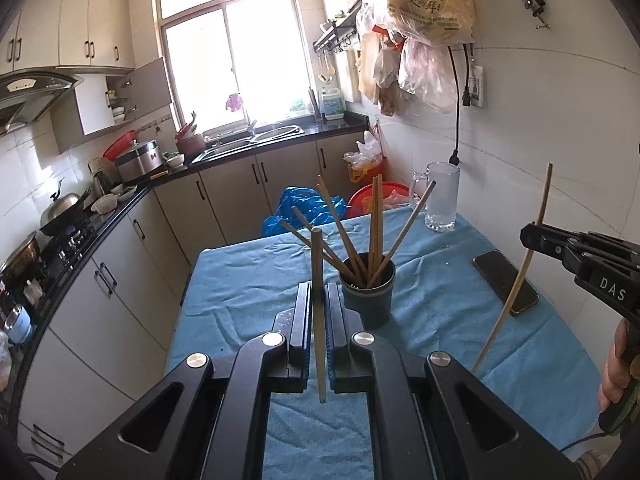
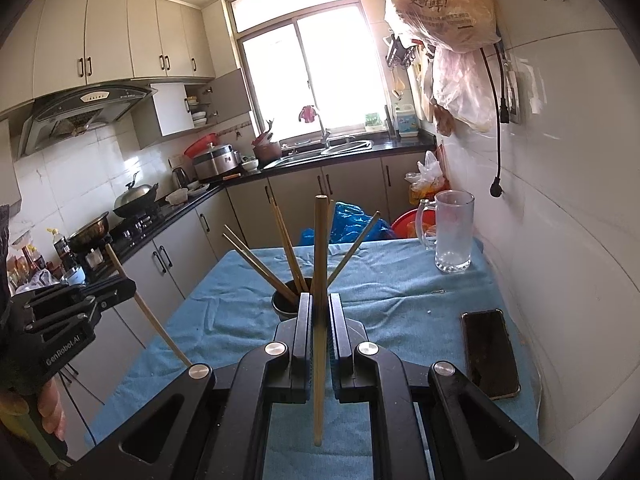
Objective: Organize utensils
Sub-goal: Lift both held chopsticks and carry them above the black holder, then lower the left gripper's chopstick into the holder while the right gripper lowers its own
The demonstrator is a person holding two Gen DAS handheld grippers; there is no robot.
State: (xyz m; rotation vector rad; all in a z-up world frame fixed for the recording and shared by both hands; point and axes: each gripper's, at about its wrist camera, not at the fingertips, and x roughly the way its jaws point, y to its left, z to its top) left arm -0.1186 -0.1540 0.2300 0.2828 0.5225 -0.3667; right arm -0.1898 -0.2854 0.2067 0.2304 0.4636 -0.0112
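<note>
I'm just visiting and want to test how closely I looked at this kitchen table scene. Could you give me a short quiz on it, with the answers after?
1. True or false: each hand-held gripper is shut on one chopstick.
2. What stands at the far right corner of the table: A) a kettle, B) a glass mug, C) a bowl?
3. Fill in: the phone lies flat on the blue ____.

Key
1. True: the left hand-held gripper holds a chopstick, and the right hand-held gripper holds another chopstick, both near the dark cup of chopsticks.
2. B, the glass mug.
3. Cloth: the phone rests on the blue cloth.
</note>
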